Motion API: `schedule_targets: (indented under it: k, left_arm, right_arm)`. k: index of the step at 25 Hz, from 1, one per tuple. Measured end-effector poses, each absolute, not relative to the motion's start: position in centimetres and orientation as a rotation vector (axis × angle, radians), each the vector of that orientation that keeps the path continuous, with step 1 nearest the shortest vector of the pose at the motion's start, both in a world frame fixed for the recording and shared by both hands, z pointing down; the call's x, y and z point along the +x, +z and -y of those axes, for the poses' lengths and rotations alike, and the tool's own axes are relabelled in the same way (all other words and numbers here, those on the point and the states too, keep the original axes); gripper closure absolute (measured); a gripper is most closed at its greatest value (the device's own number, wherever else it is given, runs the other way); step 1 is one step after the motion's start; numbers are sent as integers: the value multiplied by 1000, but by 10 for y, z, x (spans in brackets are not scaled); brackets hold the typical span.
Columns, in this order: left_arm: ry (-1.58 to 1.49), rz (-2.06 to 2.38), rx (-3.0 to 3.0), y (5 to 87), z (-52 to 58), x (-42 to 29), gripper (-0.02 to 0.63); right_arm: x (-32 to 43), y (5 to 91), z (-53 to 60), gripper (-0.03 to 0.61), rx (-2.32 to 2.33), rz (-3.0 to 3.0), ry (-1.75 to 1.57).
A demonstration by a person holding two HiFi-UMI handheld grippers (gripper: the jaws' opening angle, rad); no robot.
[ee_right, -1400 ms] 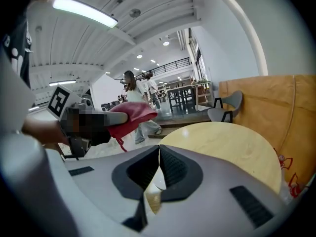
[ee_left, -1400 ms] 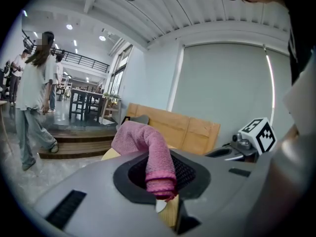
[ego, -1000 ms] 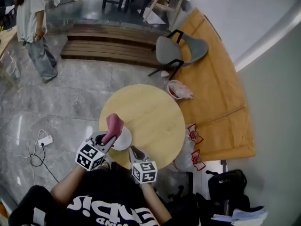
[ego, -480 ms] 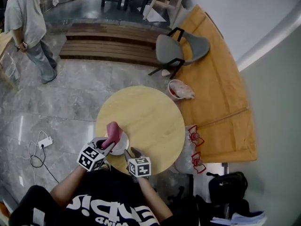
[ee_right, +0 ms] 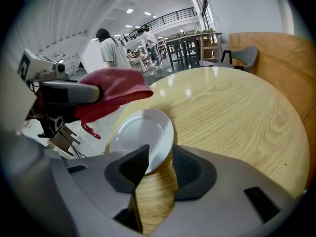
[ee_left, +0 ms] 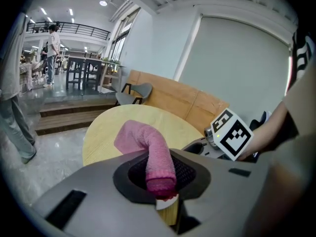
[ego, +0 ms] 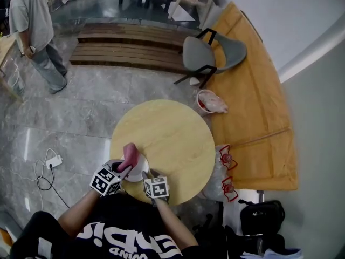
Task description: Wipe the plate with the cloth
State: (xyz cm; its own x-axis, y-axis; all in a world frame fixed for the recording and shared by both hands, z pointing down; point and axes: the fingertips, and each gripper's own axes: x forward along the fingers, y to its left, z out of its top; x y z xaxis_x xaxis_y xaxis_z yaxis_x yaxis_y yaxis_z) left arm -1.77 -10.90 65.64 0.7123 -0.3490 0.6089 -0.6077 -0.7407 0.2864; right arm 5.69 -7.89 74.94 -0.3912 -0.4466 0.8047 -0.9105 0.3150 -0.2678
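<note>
A small white plate lies at the near edge of the round wooden table. Its near rim sits between the jaws of my right gripper, which have just been opening. The pads stand apart and bare table shows between them. My left gripper is shut on a rolled pink cloth that sticks up out of its jaws. In the right gripper view the cloth hangs just above the plate's far left edge.
A grey chair stands beyond the table, beside a wooden bench platform. A small bin with pale cloth in it sits at the table's far right. A person stands at the far left by dark steps. A power strip lies on the floor.
Both grippers have sunk toward the table's near edge, bringing the cloth and plate down. The right jaws have opened off the plate's rim. The left still grips the cloth.
</note>
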Motion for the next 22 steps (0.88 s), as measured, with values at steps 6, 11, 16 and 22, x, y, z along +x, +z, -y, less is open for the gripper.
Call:
schedule_targets:
  k: [6,11,16,22]
  left_arm:
    - [754,718,2422,663,116,-17,562]
    - [749,701,2397,665,116,-13,561]
    - [767,678,2393,670,116,-12,561]
    - [812,581,2382,676,106,8,561]
  right_arm:
    - [59,761,86,446,1178,1915,898]
    - [56,765,88,446,1157,1920,913]
    - [53,766,88,446,1150,1927,952]
    - [54,765,91,457,1161,1922,961]
